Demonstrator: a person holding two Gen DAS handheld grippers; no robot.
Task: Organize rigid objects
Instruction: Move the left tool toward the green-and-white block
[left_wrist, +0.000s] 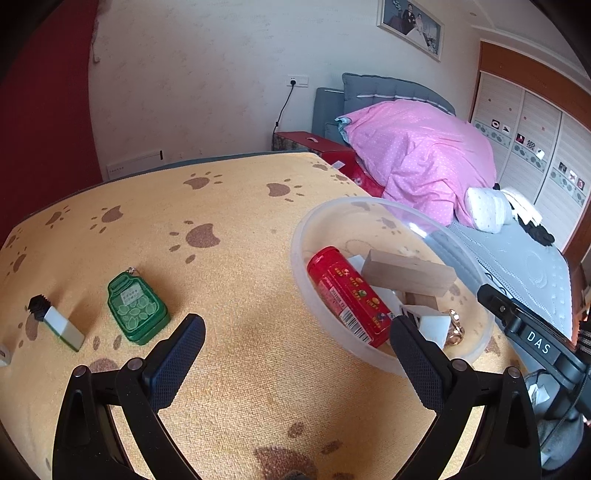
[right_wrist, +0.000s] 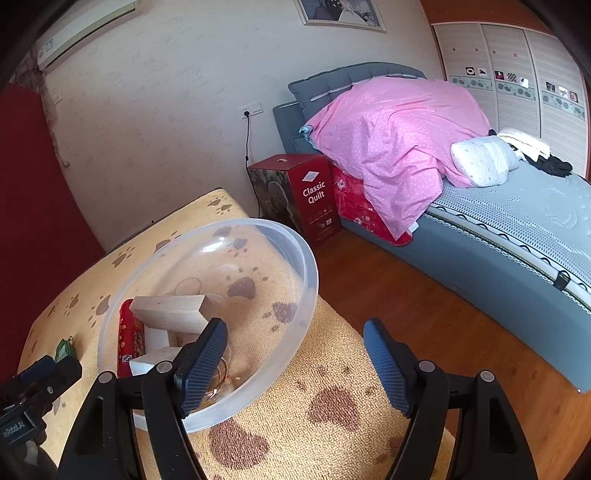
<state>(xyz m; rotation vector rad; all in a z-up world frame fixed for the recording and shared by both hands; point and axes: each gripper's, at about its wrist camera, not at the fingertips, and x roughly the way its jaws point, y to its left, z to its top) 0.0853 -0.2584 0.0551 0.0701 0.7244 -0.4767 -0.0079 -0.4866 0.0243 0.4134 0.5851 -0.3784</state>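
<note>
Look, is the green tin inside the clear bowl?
No, the green tin lies on the paw-print cloth, left of the clear bowl.

bowl (left_wrist: 306, 236) x1 | red tin (left_wrist: 347, 299) x1 | wood blocks (left_wrist: 406, 273) x2 | green tin (left_wrist: 136, 306) x1 | lighter (left_wrist: 61, 325) x1

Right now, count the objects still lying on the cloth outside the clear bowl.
2 in full view: the green tin and, to its left, the white-and-green eraser. A third thing is cut off at the picture's left edge.
</note>
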